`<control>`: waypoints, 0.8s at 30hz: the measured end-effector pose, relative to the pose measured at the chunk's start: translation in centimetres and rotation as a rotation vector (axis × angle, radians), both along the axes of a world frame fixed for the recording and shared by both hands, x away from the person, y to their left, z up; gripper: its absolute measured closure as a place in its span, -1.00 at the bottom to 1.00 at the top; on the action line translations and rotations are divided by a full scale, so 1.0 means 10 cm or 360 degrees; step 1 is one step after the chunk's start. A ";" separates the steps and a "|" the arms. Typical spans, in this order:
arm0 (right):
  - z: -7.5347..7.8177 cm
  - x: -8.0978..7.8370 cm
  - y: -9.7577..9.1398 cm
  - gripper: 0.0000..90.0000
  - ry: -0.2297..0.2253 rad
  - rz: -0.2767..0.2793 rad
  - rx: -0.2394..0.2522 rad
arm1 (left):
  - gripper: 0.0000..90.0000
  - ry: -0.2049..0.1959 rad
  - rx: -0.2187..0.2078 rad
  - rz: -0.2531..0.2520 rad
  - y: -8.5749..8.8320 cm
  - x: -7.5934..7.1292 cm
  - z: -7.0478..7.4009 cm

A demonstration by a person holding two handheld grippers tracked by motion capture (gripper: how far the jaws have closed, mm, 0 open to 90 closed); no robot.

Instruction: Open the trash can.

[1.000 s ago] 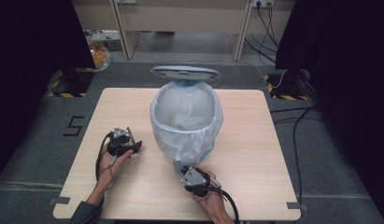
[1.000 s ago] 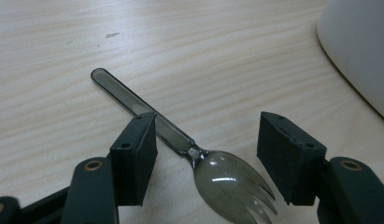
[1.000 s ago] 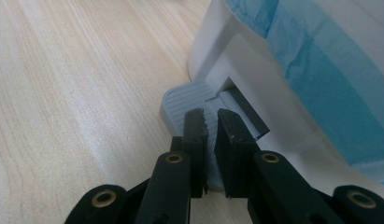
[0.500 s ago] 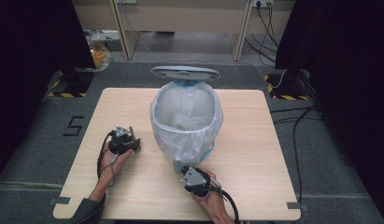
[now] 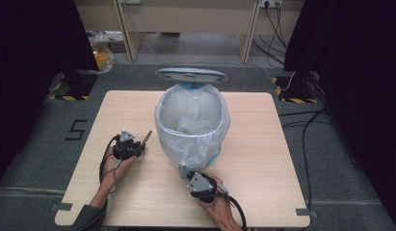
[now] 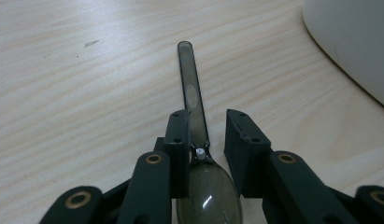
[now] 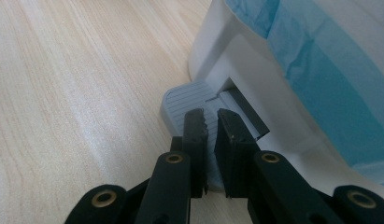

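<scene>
As the work stands: the spoon-into-bin job looks roughly half done. The lid is up and the spoon is caught, but nothing has yet been carried over the bin's mouth.
Right gripper (image 7: 212, 116): at the near foot of the pedal bin (image 7: 227, 56), its jaws are pressed together with nothing between them. The tips bear down on the pedal.
Pedal (image 7: 180, 105): a grey ribbed tab juts from the bin's base toward the person and lies under the right gripper's tips.
Left gripper (image 6: 207, 116): to the left of the bin and a little apart from its wall. Its jaws have just been closing and are now narrowed around the spoon. One pad lies against the neck, and the bowl seems wedged between both.
Spoon (image 6: 192, 88): dark, see-through plastic, just left of the bin. The bowl sits in the left gripper and the handle points away over the worktop (image 5: 263, 159). Whether it has left the wood I cannot tell.
Liner (image 5: 191, 144): a white bag is folded over the bin's rim, and blue film shows lower down in the right gripper view.
Lid (image 5: 191, 75): raised at the bin's far side, so the mouth is open.
Left to do, by my judgement: keep the pedal down, lift the spoon, bring it over the bin's rim, spread the left jaws to drop it, then ease off the pedal.
</scene>
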State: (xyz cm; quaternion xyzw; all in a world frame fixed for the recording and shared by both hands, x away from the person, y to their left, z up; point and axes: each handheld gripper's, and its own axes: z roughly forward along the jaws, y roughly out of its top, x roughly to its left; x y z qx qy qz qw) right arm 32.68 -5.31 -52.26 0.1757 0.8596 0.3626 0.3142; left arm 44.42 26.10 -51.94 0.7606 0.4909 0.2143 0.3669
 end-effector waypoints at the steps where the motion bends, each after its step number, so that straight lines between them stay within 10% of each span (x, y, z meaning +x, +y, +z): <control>1: 0.00 0.00 0.00 0.82 -0.0004 -0.0001 0.0000 | 0.57 0.0005 0.0009 0.0001 -0.01 0.02 0.00; 24: 0.00 -0.01 0.00 0.82 -0.0011 0.0003 -0.0003 | 0.76 0.0008 -0.0015 0.0002 0.05 0.04 -0.01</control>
